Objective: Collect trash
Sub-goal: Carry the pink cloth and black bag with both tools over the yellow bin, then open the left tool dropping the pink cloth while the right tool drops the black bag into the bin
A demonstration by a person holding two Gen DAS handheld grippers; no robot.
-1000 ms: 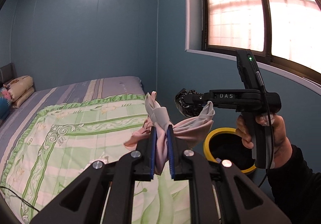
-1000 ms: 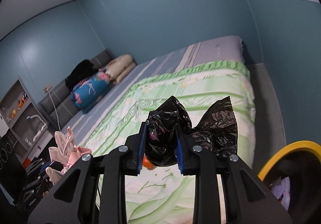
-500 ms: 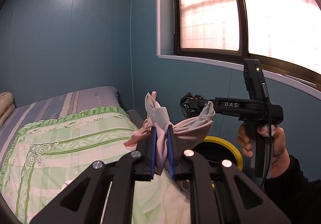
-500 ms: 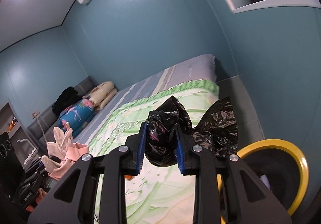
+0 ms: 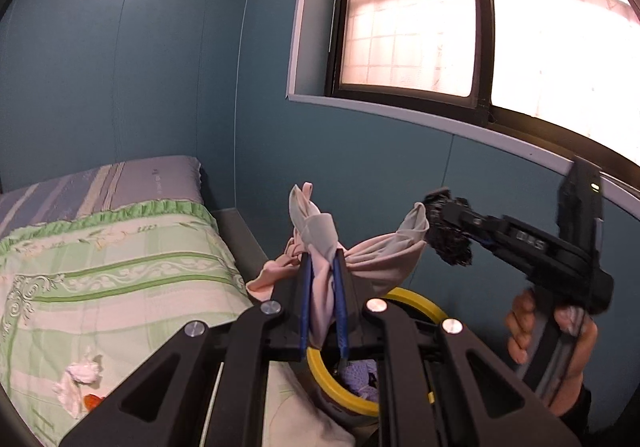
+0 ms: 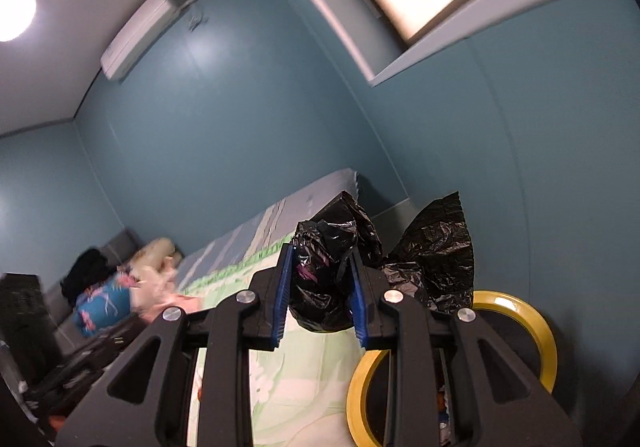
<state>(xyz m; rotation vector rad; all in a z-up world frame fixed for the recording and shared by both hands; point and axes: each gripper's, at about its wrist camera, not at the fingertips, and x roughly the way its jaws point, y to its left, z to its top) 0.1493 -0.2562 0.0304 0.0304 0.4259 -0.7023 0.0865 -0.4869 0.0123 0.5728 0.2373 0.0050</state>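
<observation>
Left wrist view: left gripper [image 5: 322, 295] clamped tight on a pink crumpled bag [image 5: 344, 255], blue pads pinching its middle, loose ends flaring up and to the right. Directly below, the yellow-rimmed bin [image 5: 420, 299], purple scraps visible inside. Right gripper [image 5: 444, 225], held in a hand [image 5: 560, 335], hangs over the bin's far side with a black wad at its tip. A white tissue [image 5: 80, 379] lies on the green quilt [image 5: 120, 279], well apart from the bin. Right wrist view: right gripper [image 6: 320, 287] closed on a black plastic bag [image 6: 332, 279], one corner sticking up right. Bin [image 6: 540, 331] sits below and right, against the blue wall.
</observation>
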